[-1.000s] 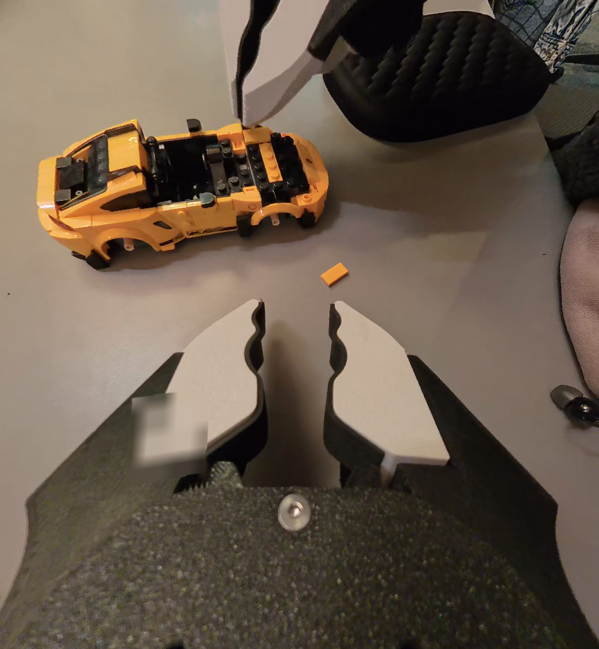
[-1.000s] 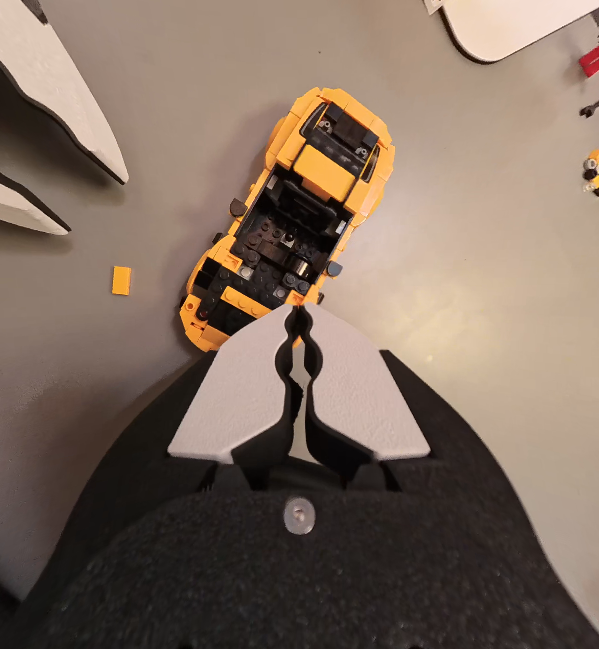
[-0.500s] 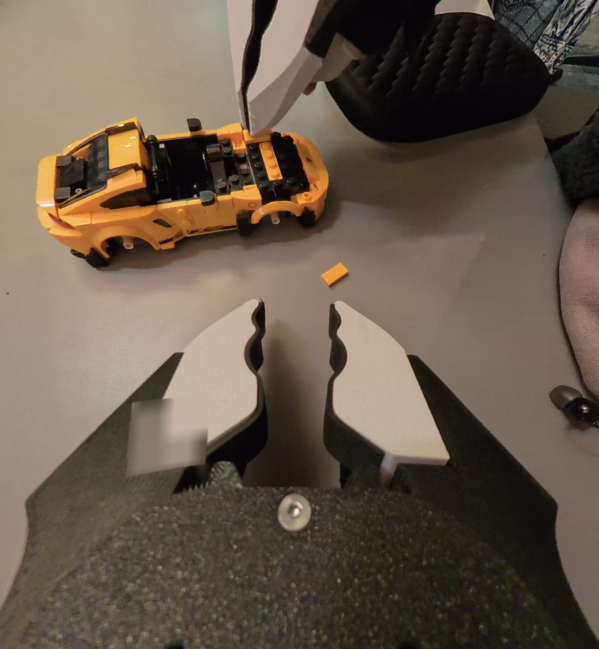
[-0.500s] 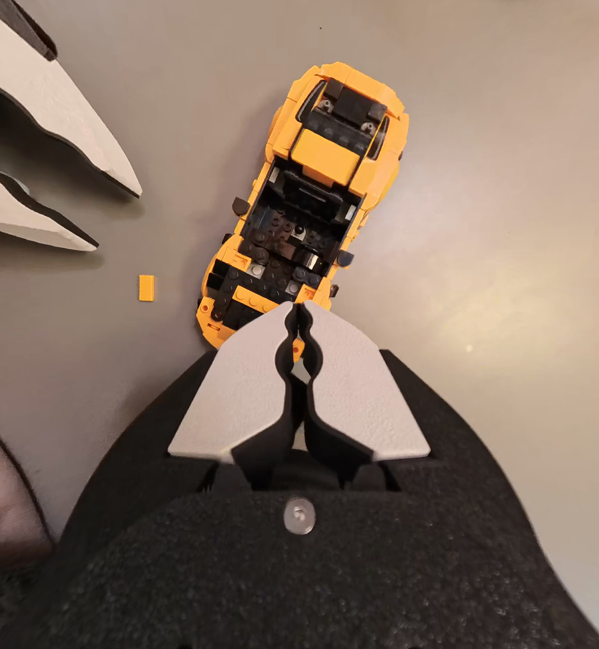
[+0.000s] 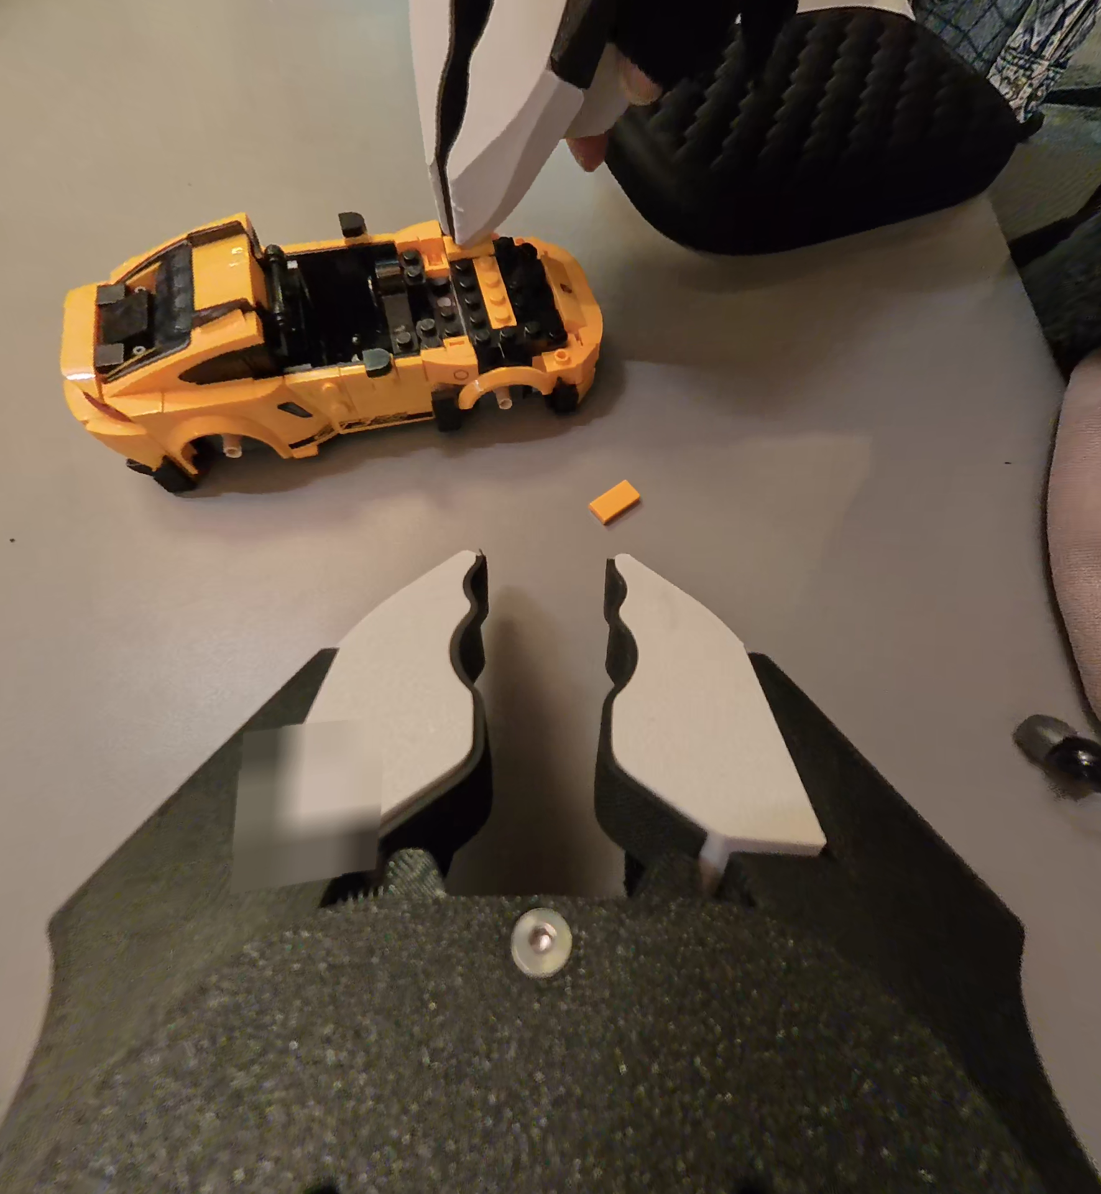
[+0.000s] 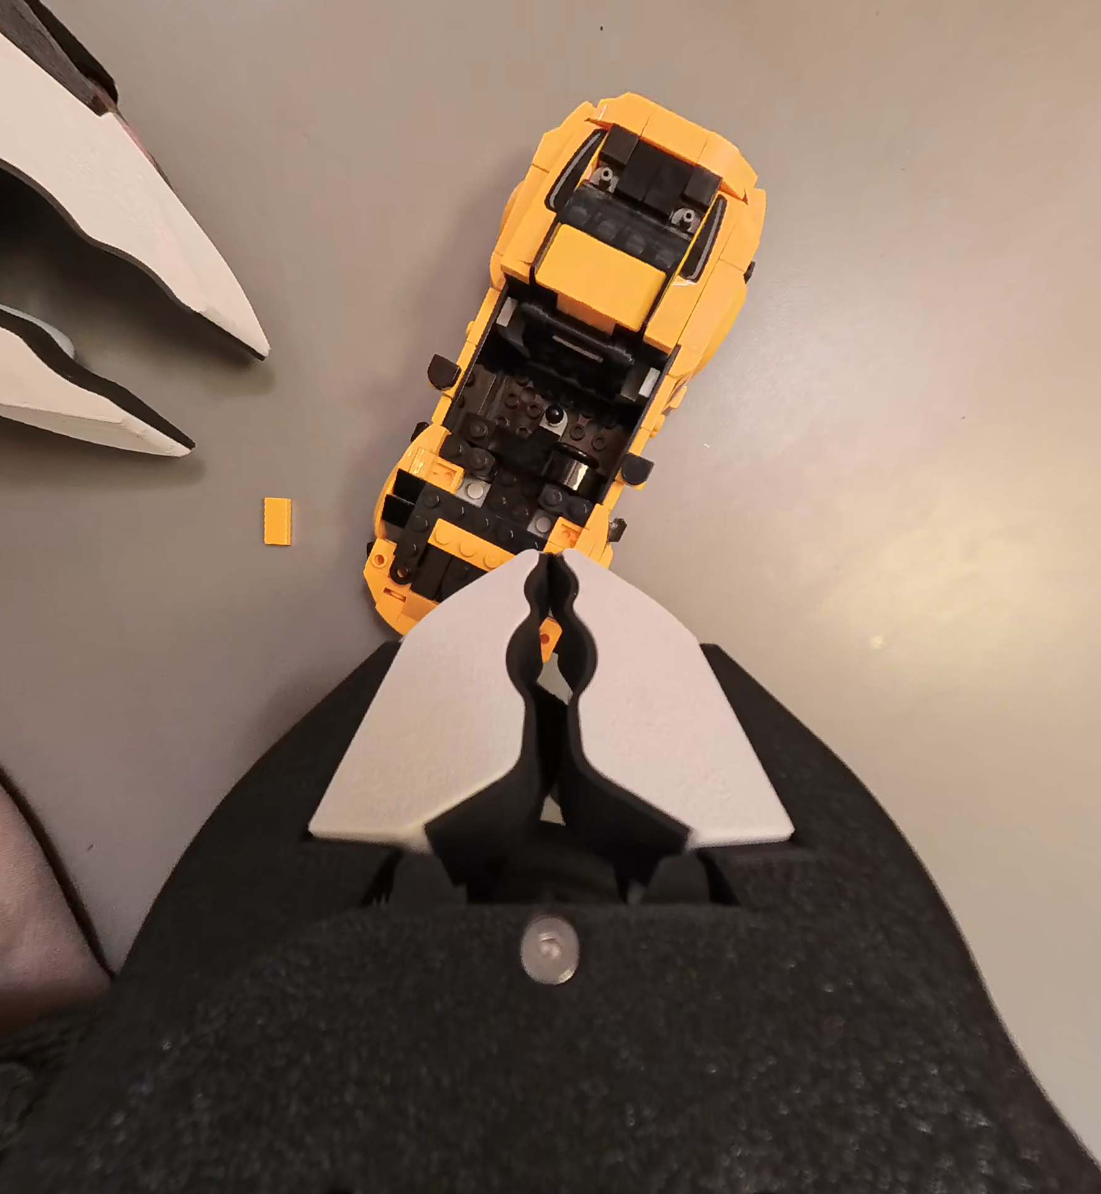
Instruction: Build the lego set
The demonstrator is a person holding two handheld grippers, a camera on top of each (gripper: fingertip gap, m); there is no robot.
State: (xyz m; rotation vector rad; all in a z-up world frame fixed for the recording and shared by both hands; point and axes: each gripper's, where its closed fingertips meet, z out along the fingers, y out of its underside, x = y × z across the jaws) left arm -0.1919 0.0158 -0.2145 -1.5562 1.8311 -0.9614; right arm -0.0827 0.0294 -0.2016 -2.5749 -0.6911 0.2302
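Grey desk (image 5: 761, 400): right gripper (image 6: 549, 561), tips pinched together, presses the orange car (image 5: 334, 336) mid-desk at its front; risk of skidding it; left gripper (image 5: 544, 559) gapes empty near loose orange tile (image 5: 614, 501).
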